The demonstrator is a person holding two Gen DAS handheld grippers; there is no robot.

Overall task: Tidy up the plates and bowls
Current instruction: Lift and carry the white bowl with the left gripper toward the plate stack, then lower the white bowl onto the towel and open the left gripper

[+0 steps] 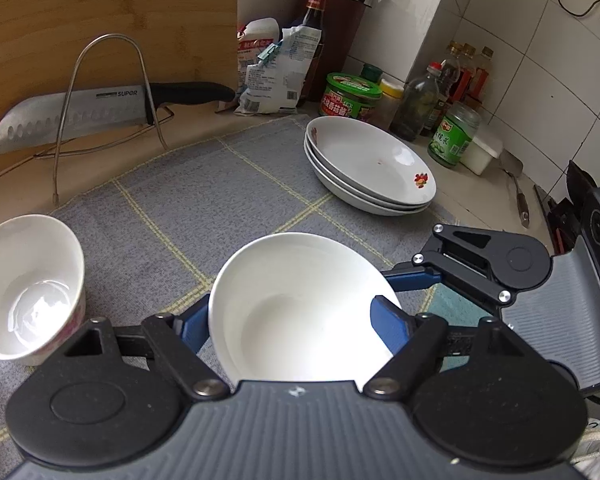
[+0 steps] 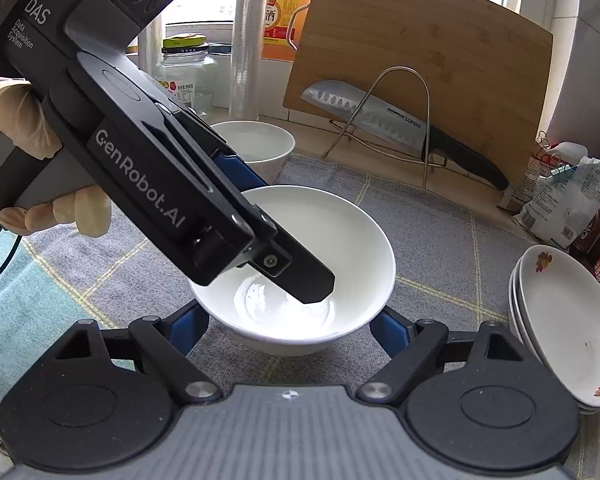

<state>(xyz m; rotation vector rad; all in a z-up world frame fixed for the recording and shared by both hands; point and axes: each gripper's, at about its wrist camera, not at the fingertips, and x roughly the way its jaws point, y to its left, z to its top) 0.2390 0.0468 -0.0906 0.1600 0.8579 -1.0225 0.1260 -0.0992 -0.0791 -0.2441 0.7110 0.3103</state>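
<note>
A plain white bowl (image 1: 300, 312) (image 2: 300, 272) sits on the grey checked mat. My left gripper (image 1: 296, 320) straddles its rim, one blue finger (image 1: 392, 324) inside and the other (image 1: 192, 328) outside; whether it grips is unclear. In the right wrist view the left gripper (image 2: 300, 280) reaches down into the bowl. My right gripper (image 2: 292, 328) is open, its blue fingers (image 2: 388, 328) either side of the bowl's base. A second white bowl (image 1: 28, 284) (image 2: 256, 144) stands further left. A stack of three white flowered plates (image 1: 372, 164) (image 2: 564, 320) lies to the right.
A cleaver (image 1: 80, 116) (image 2: 380, 120) rests in a wire rack against a bamboo cutting board (image 1: 100, 20) (image 2: 420, 52). Sauce bottles, jars (image 1: 352, 94) and bags (image 1: 272, 72) crowd the back corner. A metal spatula (image 1: 516, 184) lies by the tiled wall.
</note>
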